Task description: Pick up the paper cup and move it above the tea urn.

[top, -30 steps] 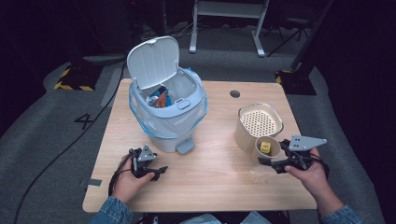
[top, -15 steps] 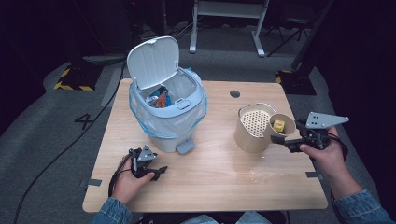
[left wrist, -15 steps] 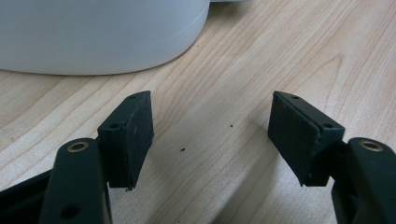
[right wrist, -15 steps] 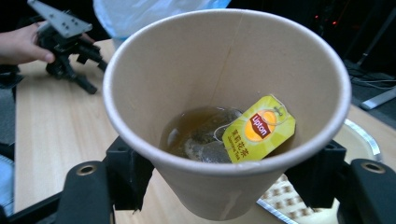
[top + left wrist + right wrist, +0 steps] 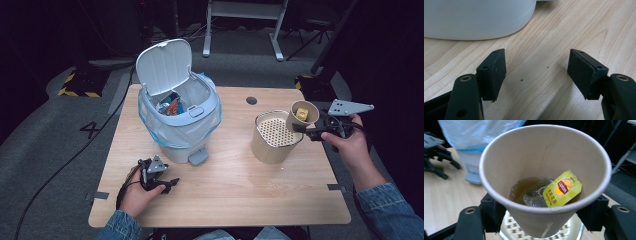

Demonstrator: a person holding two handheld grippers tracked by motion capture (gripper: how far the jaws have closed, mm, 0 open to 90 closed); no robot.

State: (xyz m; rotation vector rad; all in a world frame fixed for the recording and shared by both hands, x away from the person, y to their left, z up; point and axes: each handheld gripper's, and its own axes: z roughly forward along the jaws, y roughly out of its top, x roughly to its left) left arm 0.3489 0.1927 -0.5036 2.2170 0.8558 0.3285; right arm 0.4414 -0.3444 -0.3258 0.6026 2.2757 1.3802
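Item: paper cup (image 5: 544, 177), tilted, clenched in my right tool (image 5: 320, 131) at 3 o'clock on the bench (image 5: 225, 195), over a perforated canister (image 5: 274, 136). Inside: liquid and a teabag, yellow tag (image 5: 562, 188) reading "Lipton". My left tool (image 5: 536, 72), 7 o'clock, released.

The left gripper (image 5: 167, 182) rests on bare table (image 5: 240, 200), jaws spread, with open wood ahead and to its right. The lined bin (image 5: 179, 117) stands close beyond it. The right gripper (image 5: 306, 128) holds a paper cup (image 5: 301, 115) tilted above a perforated container (image 5: 274, 137), directly beneath.
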